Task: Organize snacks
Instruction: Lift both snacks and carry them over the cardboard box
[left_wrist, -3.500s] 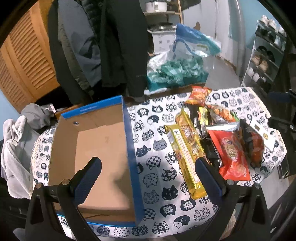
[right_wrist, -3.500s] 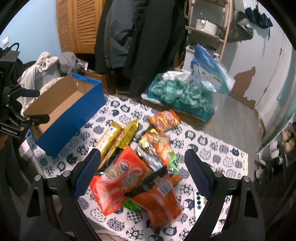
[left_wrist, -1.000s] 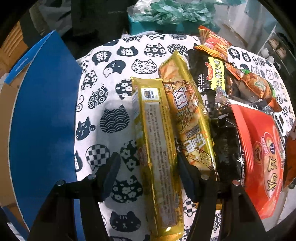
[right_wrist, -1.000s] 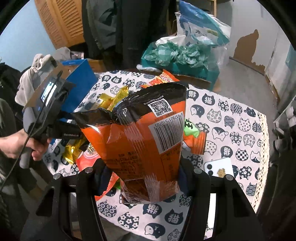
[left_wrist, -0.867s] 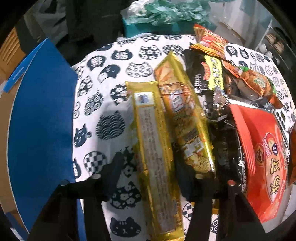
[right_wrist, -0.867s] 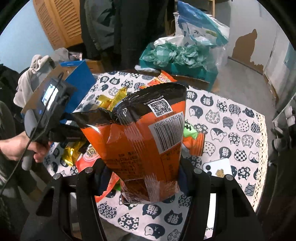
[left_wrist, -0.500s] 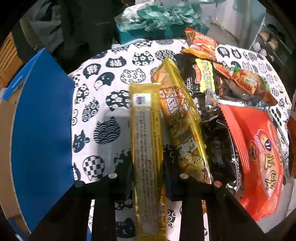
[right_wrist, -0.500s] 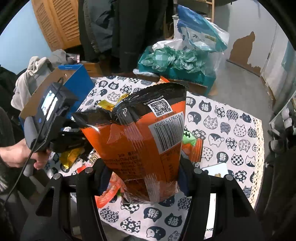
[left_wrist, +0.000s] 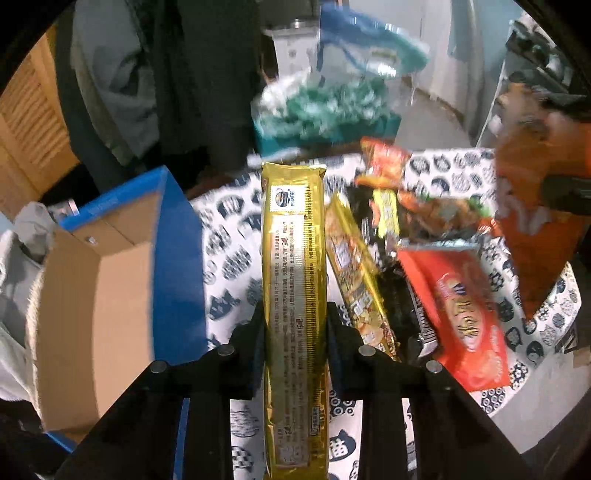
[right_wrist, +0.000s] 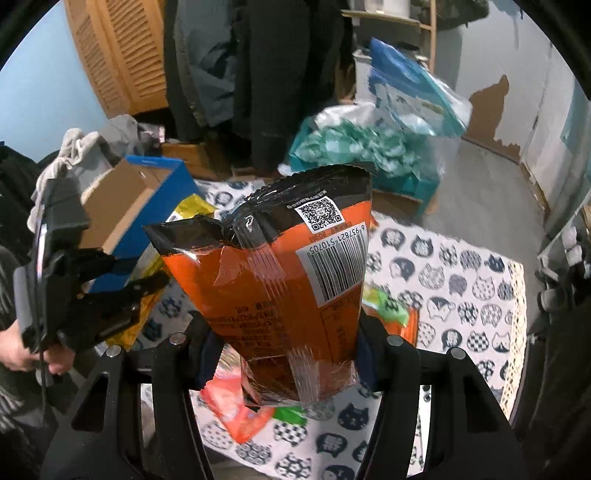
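My left gripper (left_wrist: 295, 314) is shut on a long gold biscuit pack (left_wrist: 293, 266), held above the cat-print tablecloth (left_wrist: 229, 251) to the right of the blue cardboard box (left_wrist: 110, 280). In the right wrist view the same left gripper (right_wrist: 125, 291) and gold biscuit pack (right_wrist: 188, 212) hang beside the blue box (right_wrist: 133, 199). My right gripper (right_wrist: 284, 336) is shut on an orange and black snack bag (right_wrist: 280, 280), held upright over the table. That orange bag (left_wrist: 535, 236) also shows at the right of the left wrist view.
On the cloth lie a second gold pack (left_wrist: 354, 273), a red bag (left_wrist: 461, 310), a black pack and several orange packets (left_wrist: 384, 162). A teal bin of green wrappers (right_wrist: 362, 155) and hanging coats (right_wrist: 266, 74) stand behind the table. A hand (right_wrist: 22, 358) grips the left tool.
My left gripper closed on the gold biscuit pack and lifted it off the cloth toward the box. My right gripper rose with the orange bag still held.
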